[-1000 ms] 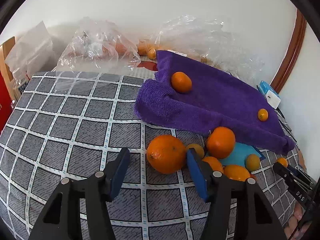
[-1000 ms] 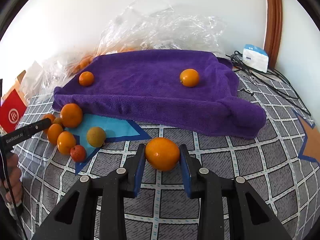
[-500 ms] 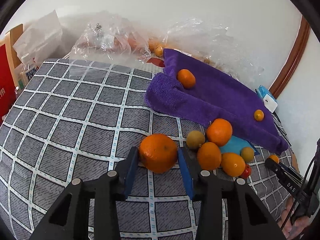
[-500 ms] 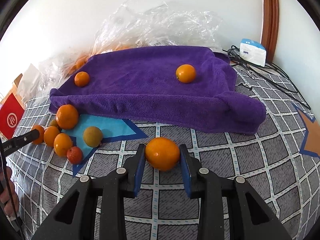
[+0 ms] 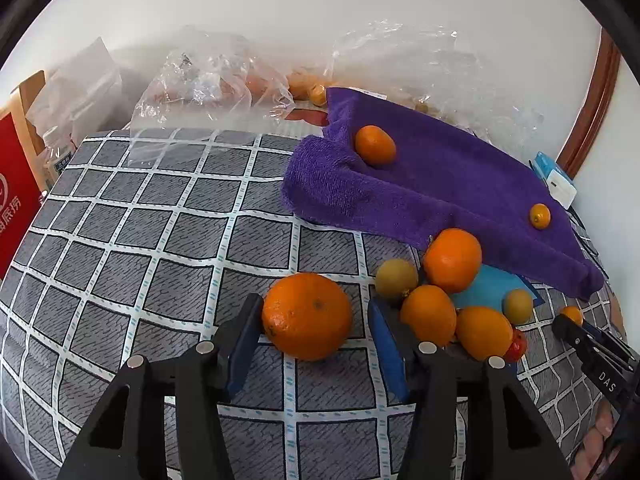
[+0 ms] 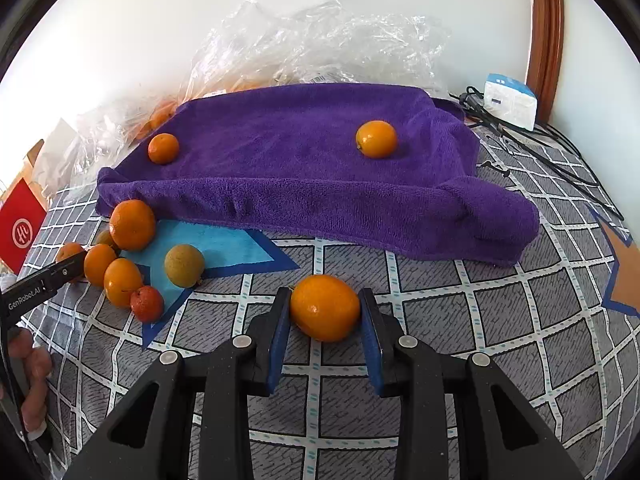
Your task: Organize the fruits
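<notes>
The large orange (image 5: pixel 307 316) sits on the checked cloth (image 5: pixel 160 240), in front of the purple towel (image 5: pixel 432 184). The left hand-held gripper (image 5: pixel 314 332) has just closed on it and then spread again: now only the left pad touches and a gap shows at the right, so it looks set down, not carried. The right hand-held gripper (image 6: pixel 325 322) pinches a smaller orange (image 6: pixel 325 307) in front of the towel. Two oranges lie on the towel. Clear plastic bags (image 6: pixel 320 44) behind the towel hold more fruit.
</notes>
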Available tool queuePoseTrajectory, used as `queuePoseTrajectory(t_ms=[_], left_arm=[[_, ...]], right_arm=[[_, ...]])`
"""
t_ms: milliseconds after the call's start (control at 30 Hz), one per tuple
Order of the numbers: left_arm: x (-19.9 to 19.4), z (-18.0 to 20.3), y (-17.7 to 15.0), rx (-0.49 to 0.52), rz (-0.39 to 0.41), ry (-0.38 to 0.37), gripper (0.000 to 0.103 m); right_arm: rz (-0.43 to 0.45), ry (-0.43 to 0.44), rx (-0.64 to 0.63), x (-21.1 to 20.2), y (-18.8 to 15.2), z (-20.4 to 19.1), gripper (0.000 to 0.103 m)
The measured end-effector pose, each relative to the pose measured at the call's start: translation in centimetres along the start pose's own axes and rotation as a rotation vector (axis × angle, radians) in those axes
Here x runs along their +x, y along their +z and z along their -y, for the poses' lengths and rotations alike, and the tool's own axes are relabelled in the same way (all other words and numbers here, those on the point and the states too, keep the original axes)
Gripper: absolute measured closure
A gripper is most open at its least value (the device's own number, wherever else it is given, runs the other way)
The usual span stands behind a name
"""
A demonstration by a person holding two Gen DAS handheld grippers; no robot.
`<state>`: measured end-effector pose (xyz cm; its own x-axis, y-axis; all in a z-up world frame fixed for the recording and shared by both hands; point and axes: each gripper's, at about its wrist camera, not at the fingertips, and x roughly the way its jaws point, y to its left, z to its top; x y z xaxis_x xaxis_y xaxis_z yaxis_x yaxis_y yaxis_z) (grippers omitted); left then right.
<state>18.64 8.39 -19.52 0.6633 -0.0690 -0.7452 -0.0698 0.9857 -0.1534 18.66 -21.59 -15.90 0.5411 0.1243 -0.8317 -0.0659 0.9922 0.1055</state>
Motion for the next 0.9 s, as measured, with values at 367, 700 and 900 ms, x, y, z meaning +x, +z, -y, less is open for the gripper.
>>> queuePoseTrajectory(t_ms=[367, 700, 900], left_arm=[[-0.1, -0.9, -0.1, -0.043, 0.01, -0.055, 0.05], [-0.5, -1.5, -0.3, -0.077, 0.022, -0.075, 0.064], [-1.0, -1.3, -0.4, -0.076, 0.049, -0.089, 0.064]], right_arm=[[-0.009, -0.018, -0.027, 0.1, 0.0, -0.5, 0.069], [-0.006, 0.001, -0.012, 0.0, 0.0, -0.2, 0.069], [-0.003, 0.017, -0.002, -0.1, 0.0, 0.1, 0.068]])
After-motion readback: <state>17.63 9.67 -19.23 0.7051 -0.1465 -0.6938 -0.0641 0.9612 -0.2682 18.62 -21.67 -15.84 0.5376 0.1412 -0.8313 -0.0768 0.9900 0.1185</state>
